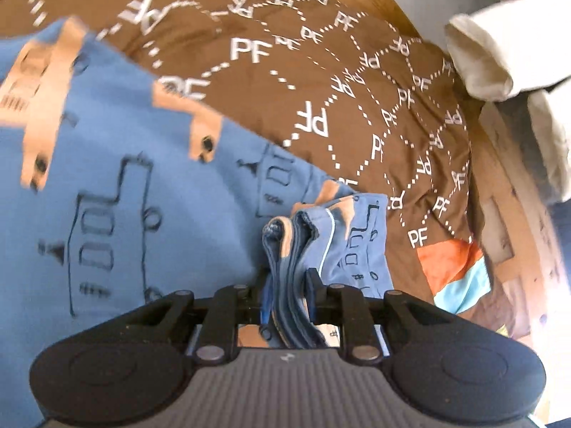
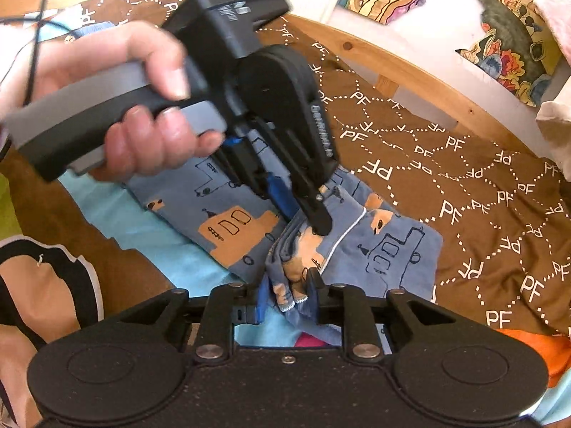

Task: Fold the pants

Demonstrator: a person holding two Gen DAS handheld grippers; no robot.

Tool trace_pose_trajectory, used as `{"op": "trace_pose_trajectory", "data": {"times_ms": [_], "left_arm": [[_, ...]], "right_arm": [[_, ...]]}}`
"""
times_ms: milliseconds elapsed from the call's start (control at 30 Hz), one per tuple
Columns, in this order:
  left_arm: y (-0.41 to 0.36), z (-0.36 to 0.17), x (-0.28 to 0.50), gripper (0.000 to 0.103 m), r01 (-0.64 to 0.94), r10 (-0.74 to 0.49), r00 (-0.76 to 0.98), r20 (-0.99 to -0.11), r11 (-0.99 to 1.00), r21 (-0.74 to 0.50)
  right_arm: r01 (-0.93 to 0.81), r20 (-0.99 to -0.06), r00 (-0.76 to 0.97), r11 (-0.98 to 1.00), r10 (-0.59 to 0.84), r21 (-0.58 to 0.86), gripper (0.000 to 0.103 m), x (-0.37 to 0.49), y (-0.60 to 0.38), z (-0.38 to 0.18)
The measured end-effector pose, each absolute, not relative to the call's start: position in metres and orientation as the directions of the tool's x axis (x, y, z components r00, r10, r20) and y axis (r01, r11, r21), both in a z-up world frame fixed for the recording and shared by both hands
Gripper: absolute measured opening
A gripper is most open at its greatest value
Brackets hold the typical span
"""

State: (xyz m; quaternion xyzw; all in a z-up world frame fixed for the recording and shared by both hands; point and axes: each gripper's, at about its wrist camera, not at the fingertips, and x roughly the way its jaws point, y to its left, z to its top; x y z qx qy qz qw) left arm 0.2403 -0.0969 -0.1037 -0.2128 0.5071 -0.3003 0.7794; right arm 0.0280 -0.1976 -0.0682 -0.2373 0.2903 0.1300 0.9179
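Home bedroom, brown PF-print duvet (image 1: 321, 82) on wooden bed frame (image 2: 403, 67), colourful patterned pillow (image 2: 514, 46) beside it

The left gripper (image 2: 303, 219) points down and to the right, and its fingers are closed tight on the pants (image 2: 385, 246). The left hand (image 2: 142, 107) holds its handle, and the right gripper (image 2: 289, 292) pinches a bunched edge of the same cloth.

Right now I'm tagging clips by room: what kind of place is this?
Probably a bedroom: the pants lie on a brown printed duvet over a wooden bed frame, with a cream pillow nearby.
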Motion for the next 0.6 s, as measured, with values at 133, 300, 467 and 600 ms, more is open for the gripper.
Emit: {"op": "trace_pose_trajectory", "data": {"times_ms": [133,300,467,600], "left_arm": [[-0.099,-0.106,0.240,0.022,0.255,-0.675,0.313,-0.668,0.738,-0.625],[-0.102,-0.101,0.239,0.018,0.260,-0.647,0.316,-0.694,0.763,-0.592],[-0.108,-0.099,0.237,0.015,0.259,-0.631,0.330,-0.702,0.775,-0.576],[-0.110,-0.096,0.233,0.012,0.268,-0.616,0.344,-0.708,0.787,-0.555]], "right_arm": [[-0.379,-0.599,0.795,0.849,0.094,-0.369,0.026,0.028,-0.198,-0.070],[-0.378,-0.598,0.797,0.845,0.088,-0.379,0.027,0.031,-0.197,-0.069],[-0.369,-0.597,0.799,0.844,0.075,-0.388,0.027,0.029,-0.195,-0.069],[-0.370,-0.601,0.796,0.843,0.070,-0.391,0.024,0.029,-0.194,-0.069]]}}
